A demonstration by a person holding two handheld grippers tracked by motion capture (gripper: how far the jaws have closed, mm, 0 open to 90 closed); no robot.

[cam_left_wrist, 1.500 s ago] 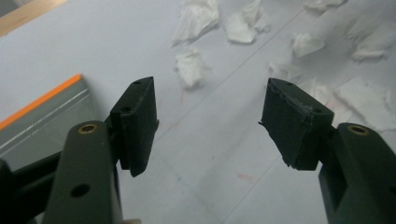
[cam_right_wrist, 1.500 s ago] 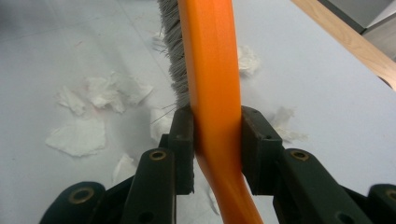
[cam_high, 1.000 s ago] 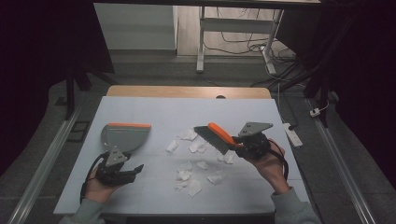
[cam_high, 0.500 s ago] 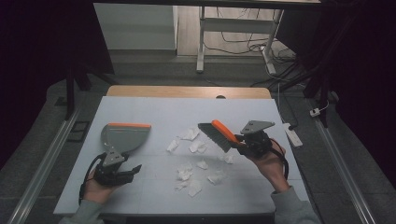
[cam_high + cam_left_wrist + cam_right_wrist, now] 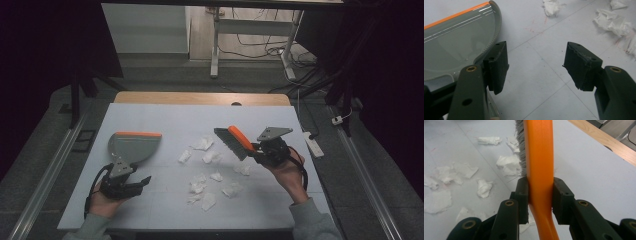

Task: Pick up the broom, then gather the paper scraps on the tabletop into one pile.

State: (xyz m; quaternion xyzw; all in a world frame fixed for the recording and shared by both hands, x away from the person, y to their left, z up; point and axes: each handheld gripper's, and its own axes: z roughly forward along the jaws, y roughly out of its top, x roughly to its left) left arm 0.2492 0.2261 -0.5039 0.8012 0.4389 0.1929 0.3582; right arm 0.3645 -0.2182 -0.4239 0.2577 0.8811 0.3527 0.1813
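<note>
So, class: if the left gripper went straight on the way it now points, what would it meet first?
Probably the bare table: the open left gripper aims down at it. The dustpan lies beside one jaw, paper scraps farther off.

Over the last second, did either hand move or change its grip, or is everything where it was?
Nothing visibly changed. The right gripper stays shut on the orange brush above the paper scraps; the left gripper stays open beside the dustpan, gripping nothing.
</note>
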